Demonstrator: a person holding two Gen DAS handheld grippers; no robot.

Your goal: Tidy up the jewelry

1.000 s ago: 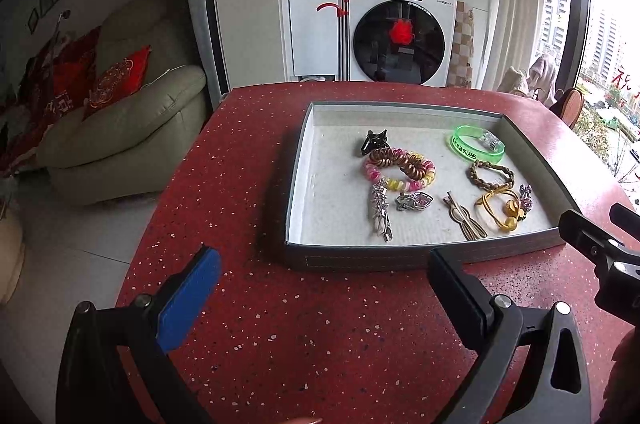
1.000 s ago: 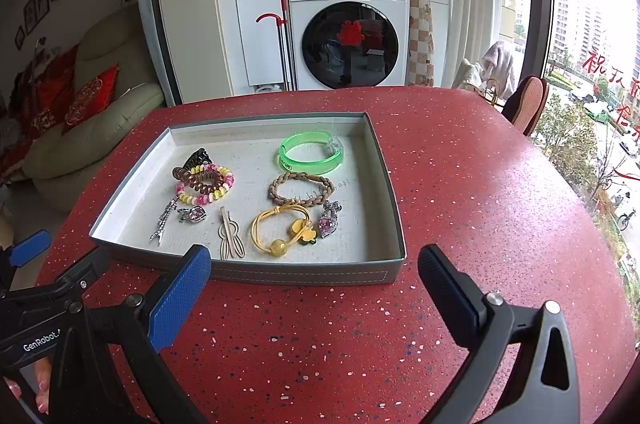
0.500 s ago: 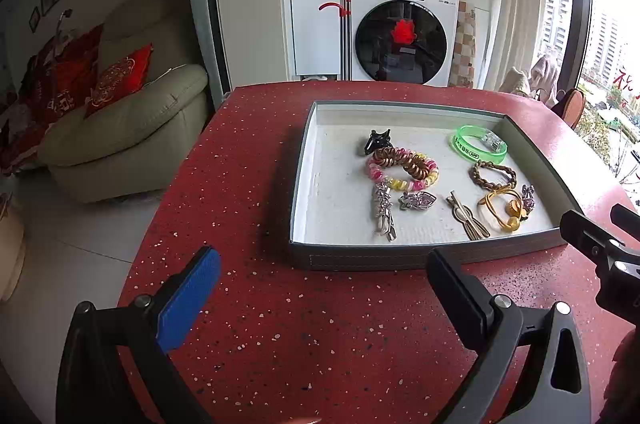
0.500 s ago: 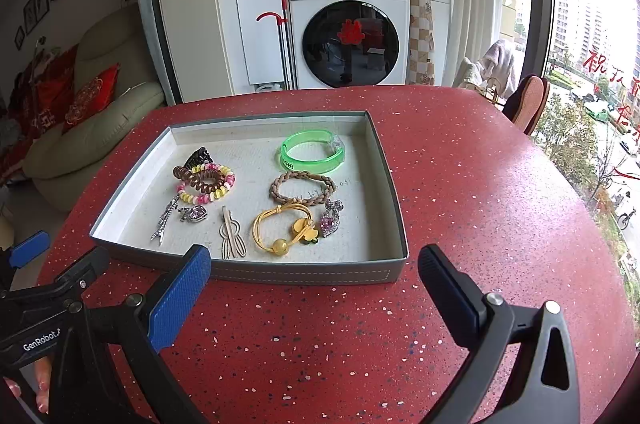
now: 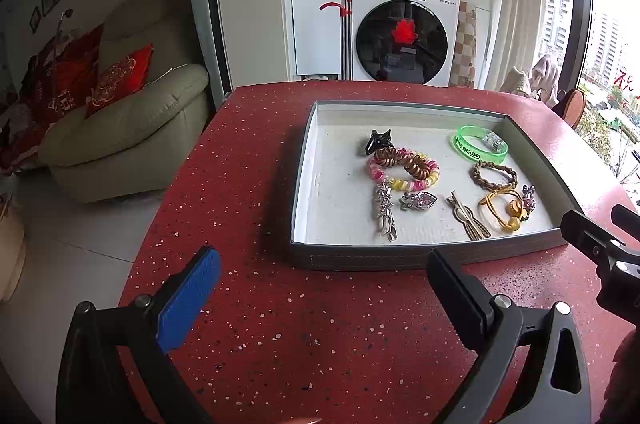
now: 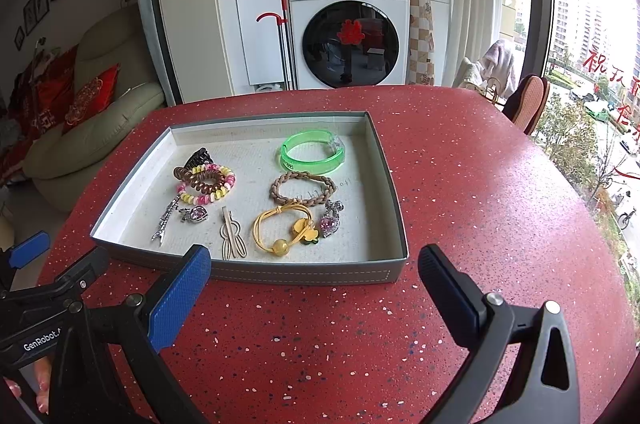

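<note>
A grey tray (image 5: pixel 360 258) (image 6: pixel 304 274) with a white floor sits on the red table. In it lie a green bangle (image 5: pixel 482 144) (image 6: pixel 312 154), a brown braided band (image 5: pixel 494 174) (image 6: pixel 303 188), a yellow cord band with beads (image 5: pixel 502 210) (image 6: pixel 282 228), a coiled hair tie on a beaded bracelet (image 5: pixel 404 168) (image 6: pixel 205 182), a black claw clip (image 5: pixel 377 141), silver clips (image 5: pixel 384 212) (image 6: pixel 165 222) and a gold hairpin (image 5: pixel 468 216) (image 6: pixel 232 236). My left gripper (image 5: pixel 320 284) and right gripper (image 6: pixel 316 278) are open and empty, just in front of the tray.
The red speckled table (image 6: pixel 480 204) ends in a curved edge at the left and right. A beige sofa (image 5: pixel 132 128) stands to the left, a washing machine (image 6: pixel 348 40) behind, a chair (image 6: pixel 528 104) at the right by the window.
Both grippers drifted very slightly; the tray sits a touch further right in the left wrist view. Nothing was taken hold of or let go.
</note>
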